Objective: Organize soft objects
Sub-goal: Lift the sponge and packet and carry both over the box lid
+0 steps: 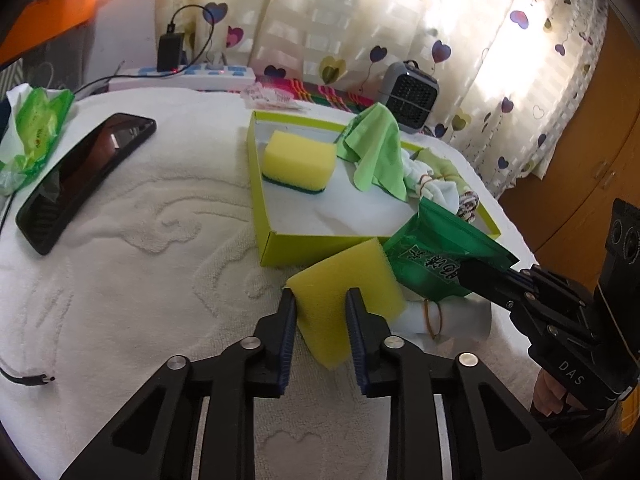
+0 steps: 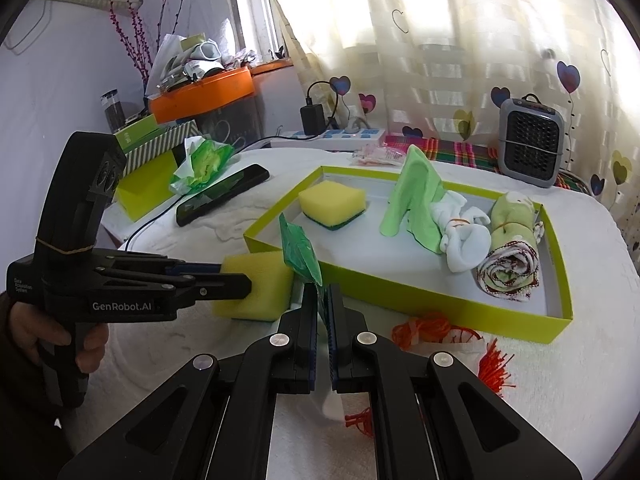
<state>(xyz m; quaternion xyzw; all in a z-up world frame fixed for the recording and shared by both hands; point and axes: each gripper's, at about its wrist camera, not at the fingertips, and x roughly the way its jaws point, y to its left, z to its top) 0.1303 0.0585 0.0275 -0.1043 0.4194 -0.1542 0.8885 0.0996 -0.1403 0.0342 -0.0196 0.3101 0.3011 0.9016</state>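
A white embossed towel (image 1: 132,240) covers the counter in front of a heart-patterned curtain (image 2: 440,48), with a small grey fan heater (image 2: 530,138) and a power strip (image 1: 200,74) at the back edge. The left gripper (image 1: 320,300) has its fingers (image 1: 289,312) closed on a plain yellow sponge (image 1: 344,300), which stands on edge on the towel between the pads, just short of the near wall of the lime-green tray (image 1: 304,250). The right gripper (image 2: 324,304) has its fingers (image 2: 308,304) narrowed onto the lower edge of a green packet (image 2: 300,252), held upright so that it rises straight ahead of the fingertips and just right of the gripped sponge; whether packet and sponge touch cannot be told. Beyond both sets of fingers the tray holds a second yellow sponge with a dark green base (image 2: 332,204), a light green cloth (image 2: 416,200) draped in a peak, a white sock bundle (image 2: 464,236), a pale green roll (image 2: 514,220) and a rolled patterned cloth (image 2: 508,272). Right of the right fingers, orange yarn (image 2: 432,330) lies on the towel outside the tray. Far left of the left fingers lie a black phone (image 1: 80,176) and an opened green tissue pack (image 1: 36,124).
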